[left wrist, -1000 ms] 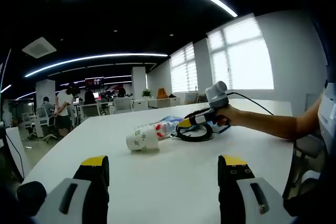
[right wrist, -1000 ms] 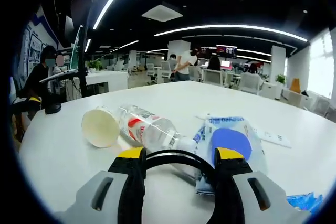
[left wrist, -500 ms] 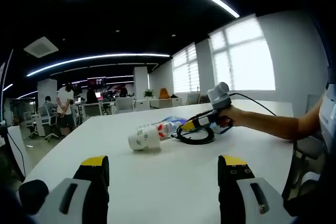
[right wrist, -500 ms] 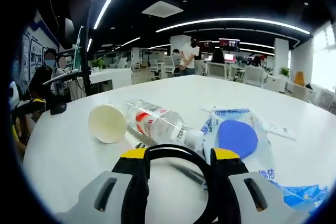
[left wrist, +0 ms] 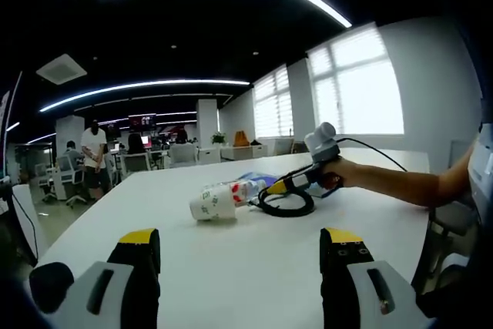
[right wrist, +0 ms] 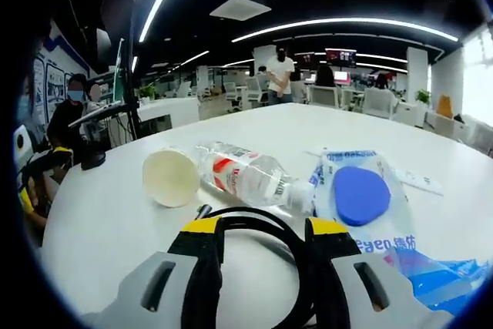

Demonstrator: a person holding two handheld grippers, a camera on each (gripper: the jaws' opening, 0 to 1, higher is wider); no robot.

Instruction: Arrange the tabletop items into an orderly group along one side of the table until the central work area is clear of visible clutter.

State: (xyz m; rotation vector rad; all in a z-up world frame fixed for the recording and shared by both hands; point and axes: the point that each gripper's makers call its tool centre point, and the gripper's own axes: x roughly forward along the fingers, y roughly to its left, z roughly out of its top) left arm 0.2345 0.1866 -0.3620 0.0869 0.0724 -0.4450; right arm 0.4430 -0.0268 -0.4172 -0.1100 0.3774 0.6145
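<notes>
A white paper cup (right wrist: 171, 177) lies on its side on the white table (right wrist: 100, 236), its mouth facing me. A clear water bottle (right wrist: 250, 177) with a red label lies right behind it. To the right lies a clear packet with a blue disc (right wrist: 358, 194). My right gripper (right wrist: 266, 229) is shut on a black cable coil (right wrist: 254, 216), just in front of the bottle. In the left gripper view a hand holds that right gripper (left wrist: 296, 182) over the cable coil (left wrist: 285, 206), beside the cup (left wrist: 214, 202). My left gripper (left wrist: 240, 240) stands open over bare table, well short of them.
A crumpled blue wrapper (right wrist: 443, 267) lies at the right, near my right gripper. A thin white strip (right wrist: 420, 182) lies past the packet. The person's forearm (left wrist: 400, 182) reaches in from the right. The table's curved edge (left wrist: 69, 225) runs along the left.
My right gripper has drawn back with the cable coil, which now lies clear of the bottle's neck. Its jaws stand slightly closer together. The left gripper has stayed put.
</notes>
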